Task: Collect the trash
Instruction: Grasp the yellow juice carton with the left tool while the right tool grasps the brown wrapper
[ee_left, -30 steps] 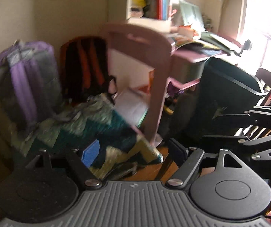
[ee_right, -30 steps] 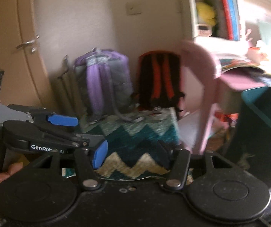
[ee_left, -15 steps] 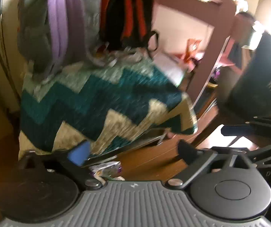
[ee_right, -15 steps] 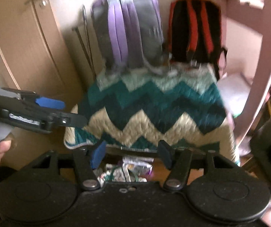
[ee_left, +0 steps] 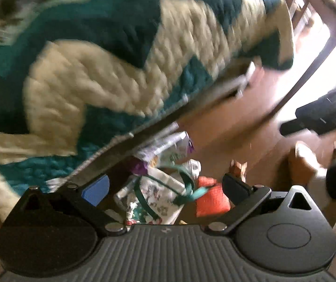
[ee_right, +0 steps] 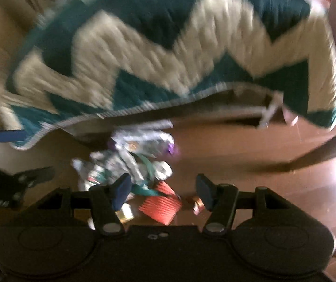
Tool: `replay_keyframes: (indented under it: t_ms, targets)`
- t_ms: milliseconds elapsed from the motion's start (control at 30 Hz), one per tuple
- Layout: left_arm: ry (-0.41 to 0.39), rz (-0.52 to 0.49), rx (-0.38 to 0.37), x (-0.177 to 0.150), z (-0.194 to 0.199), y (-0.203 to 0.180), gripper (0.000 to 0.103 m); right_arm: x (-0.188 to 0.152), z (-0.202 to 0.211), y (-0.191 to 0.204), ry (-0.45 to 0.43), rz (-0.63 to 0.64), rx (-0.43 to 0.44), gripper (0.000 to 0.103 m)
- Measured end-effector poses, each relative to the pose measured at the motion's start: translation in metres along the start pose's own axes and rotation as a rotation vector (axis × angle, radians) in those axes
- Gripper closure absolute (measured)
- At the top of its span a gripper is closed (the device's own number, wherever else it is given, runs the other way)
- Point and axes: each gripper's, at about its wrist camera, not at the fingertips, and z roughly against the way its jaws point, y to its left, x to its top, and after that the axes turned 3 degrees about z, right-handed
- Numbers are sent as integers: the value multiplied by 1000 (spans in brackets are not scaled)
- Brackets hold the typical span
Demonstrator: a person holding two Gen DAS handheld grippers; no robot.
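A pile of crumpled wrappers [ee_left: 158, 192] lies on the brown floor just under the edge of a zigzag blanket. It holds a white printed wrapper with a teal strap, a silvery purple wrapper [ee_left: 165, 145] and a red ridged piece [ee_left: 211, 199]. My left gripper [ee_left: 165, 186] points steeply down at the pile, open wide, nothing between its pads. In the right wrist view the same pile [ee_right: 125, 164] and red ridged piece [ee_right: 159, 208] show beyond my right gripper [ee_right: 163, 191], also open and empty. Both views are blurred.
The teal and cream zigzag blanket [ee_left: 121, 47] hangs over a low edge above the trash and fills the top of both views. A small gold item [ee_right: 125, 212] and a small brown scrap [ee_right: 197, 203] lie by the red piece. Bright glare falls on the floor at right [ee_right: 332, 176].
Both grippers have dropped and tipped downward, from facing the backpacks and the pink chair to facing the floor. The trash pile has come into view close below them. The left jaws have widened.
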Motion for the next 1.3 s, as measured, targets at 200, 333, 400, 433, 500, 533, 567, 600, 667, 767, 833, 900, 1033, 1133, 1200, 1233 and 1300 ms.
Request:
replay_keyframes:
  t_ms: [200, 333, 400, 433, 500, 533, 567, 600, 667, 767, 833, 900, 1033, 1133, 1200, 1233, 1300]
  targets:
    - [78, -169, -12, -38, -73, -4, 0, -2, -96, -20, 164, -6, -30, 43]
    - [135, -198, -30, -67, -113, -2, 0, -14, -151, -15, 284, 219, -60, 43]
    - [158, -219, -35, -83, -129, -5, 0, -21, -171, -14, 330, 304, -54, 43]
    - [175, -225, -42, -90, -136, -6, 0, -25, -179, -13, 347, 338, -57, 43]
    - [210, -230, -61, -103, -149, -9, 0, -30, -196, -14, 374, 375, -57, 43]
    - [227, -238, -65, -111, -156, -12, 0, -33, -203, -15, 389, 385, -54, 43]
    - [242, -247, -70, -118, -162, -15, 0, -35, -208, -17, 401, 397, -53, 43]
    - [261, -256, -80, -125, -169, -17, 0, -37, -214, -18, 407, 410, -54, 43]
    - [288, -277, -86, -136, -180, -23, 0, -40, -225, -20, 421, 422, -49, 43]
    - [327, -330, -94, -154, -194, -34, 1, -43, -236, -24, 429, 436, -55, 43]
    - [337, -361, -103, -162, -200, -41, 1, -44, -243, -27, 430, 441, -59, 44]
    - [343, -371, -107, -167, -205, -44, 1, -45, -249, -31, 437, 443, -62, 45]
    - [380, -365, -116, -173, -216, -47, 12, -45, -261, -34, 447, 451, -74, 46]
    - [397, -359, -99, -176, -225, -48, 19, -45, -269, -33, 455, 454, -74, 46]
    - [408, -366, -85, -178, -231, -49, 29, -47, -276, -29, 481, 476, -87, 46]
    - [418, -370, -71, -182, -235, -51, 34, -49, -280, -26, 493, 489, -95, 47]
    - [431, -360, -56, -182, -238, -49, 42, -51, -283, -21, 497, 499, -104, 47]
